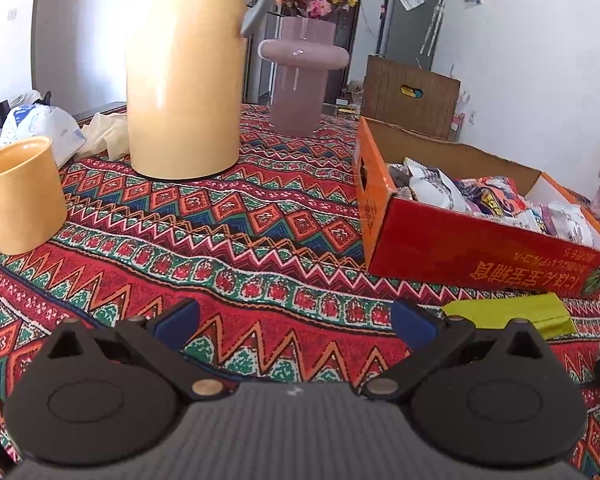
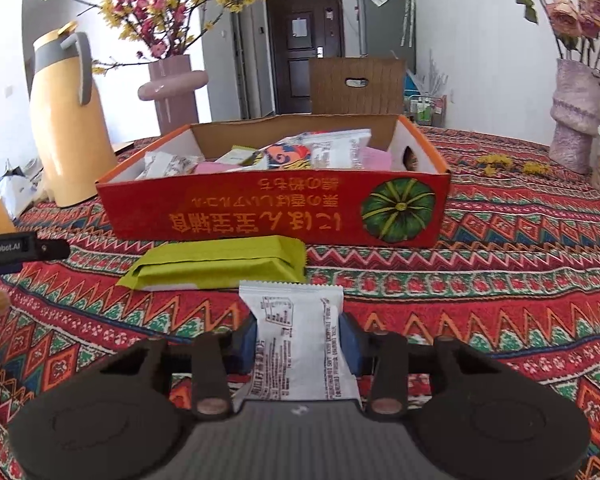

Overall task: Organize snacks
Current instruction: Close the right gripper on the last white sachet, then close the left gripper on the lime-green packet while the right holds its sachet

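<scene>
A red and orange cardboard box holds several snack packets on the patterned tablecloth. In front of it lies a yellow-green packet. My right gripper is shut on a white snack packet, its blue pads pressing both sides, just short of the green packet. My left gripper stands open over bare cloth, left of the box, with nothing between its fingers.
A tall yellow thermos, a yellow mug and a pink vase stand at the left and back. Another vase with dried roses stands far right. The left gripper's tip shows at the right wrist view's left edge.
</scene>
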